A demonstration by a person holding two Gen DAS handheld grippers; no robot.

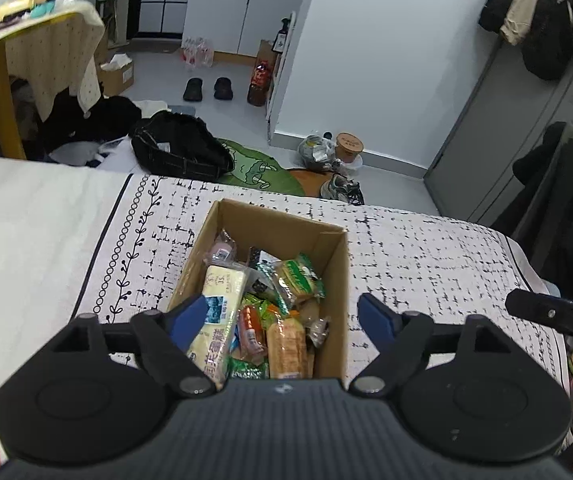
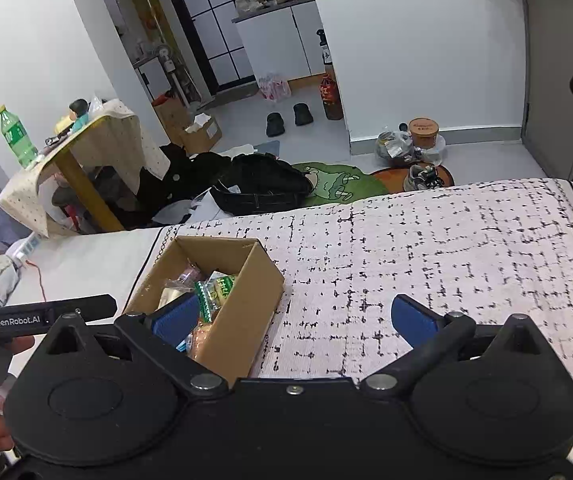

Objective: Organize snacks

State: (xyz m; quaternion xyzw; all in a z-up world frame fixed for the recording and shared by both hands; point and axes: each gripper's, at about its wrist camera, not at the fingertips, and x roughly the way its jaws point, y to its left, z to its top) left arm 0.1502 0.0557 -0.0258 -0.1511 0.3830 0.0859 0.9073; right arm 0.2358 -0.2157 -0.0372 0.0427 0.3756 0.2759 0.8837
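Between the blue pads of the left gripper (image 1: 286,312), which stand wide apart with nothing pressed between them, lies the near end of an open cardboard box (image 1: 332,300) packed with snacks. No earlier picture is at hand, so only the spread is told: both pads hang above the box, one over its left wall, the other just outside its right wall. Inside, a long pale-yellow cake packet (image 1: 216,316) with a blue label lies along the left side; next to it are an orange-wrapped bar (image 1: 251,332), a clear-wrapped golden bread roll (image 1: 286,344), green crinkled wrappers (image 1: 260,306) and, further back, a green-and-yellow biscuit pack (image 1: 300,278) and a pinkish packet (image 1: 222,250).

The right gripper (image 2: 300,316) is likewise spread wide and empty, its left pad over the box (image 2: 242,312), its right pad over bare cloth. From this side the box shows plain brown walls, flaps gone or folded, top open.

The box rests on a white cloth (image 1: 426,256) printed with broken black grid marks and a vine border, covering a table or bed; which, I cannot tell. Beyond its far edge, on the floor, are a black bag (image 1: 182,150) and a green rug (image 1: 258,170).
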